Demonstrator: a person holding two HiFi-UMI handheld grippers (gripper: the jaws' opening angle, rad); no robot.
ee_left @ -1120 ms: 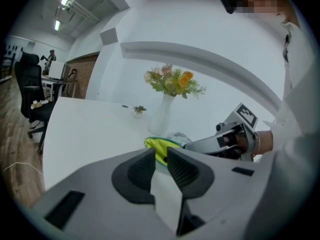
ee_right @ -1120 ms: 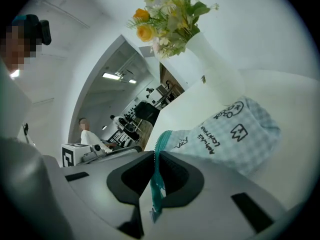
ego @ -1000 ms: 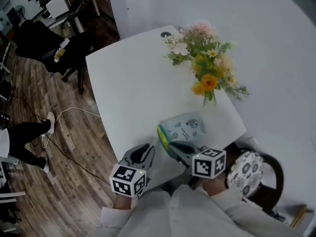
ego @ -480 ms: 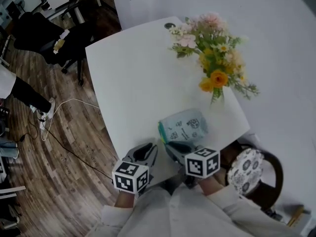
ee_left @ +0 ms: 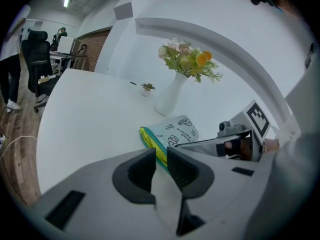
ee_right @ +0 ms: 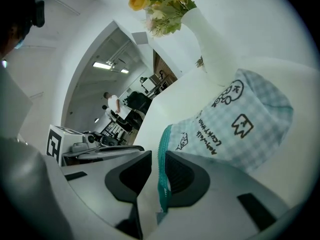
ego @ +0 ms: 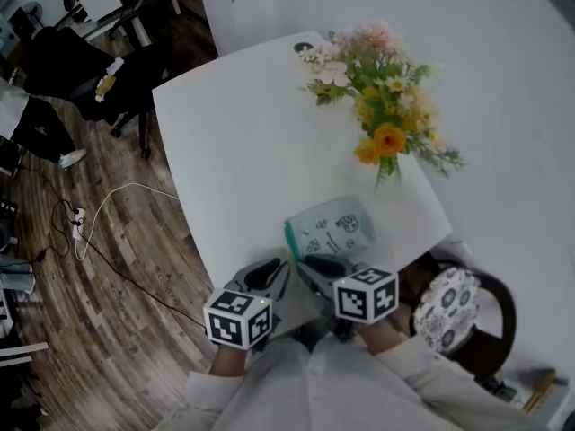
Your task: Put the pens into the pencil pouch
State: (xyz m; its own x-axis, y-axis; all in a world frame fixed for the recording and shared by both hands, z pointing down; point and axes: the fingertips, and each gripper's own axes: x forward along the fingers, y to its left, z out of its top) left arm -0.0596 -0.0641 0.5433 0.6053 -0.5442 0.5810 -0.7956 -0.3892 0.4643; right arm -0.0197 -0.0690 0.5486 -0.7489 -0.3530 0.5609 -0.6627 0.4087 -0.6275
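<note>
Showing black print too small to read, the pouch (ego: 334,230) has its zip (ee_right: 162,176) between the right gripper's (ee_right: 157,157) jaws, which have just been opening and don't pinch it — the left gripper's (ee_left: 161,156) jaws are apart and empty.

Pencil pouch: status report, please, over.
Left gripper open, empty. Right gripper jaws just opening, pencil pouch zipper edge loose between them. No pens in view. Flower vase just behind pouch.

A white table (ego: 234,151) is set against a white wall. A white vase (ee_left: 169,98) of pink and orange flowers (ego: 382,115) is stood on it, near a tiny potted plant (ee_left: 147,88). A patterned cushion (ego: 446,308) is seen beside the table. A white cable (ego: 117,196) is trailed over the wood floor (ego: 108,277).
</note>
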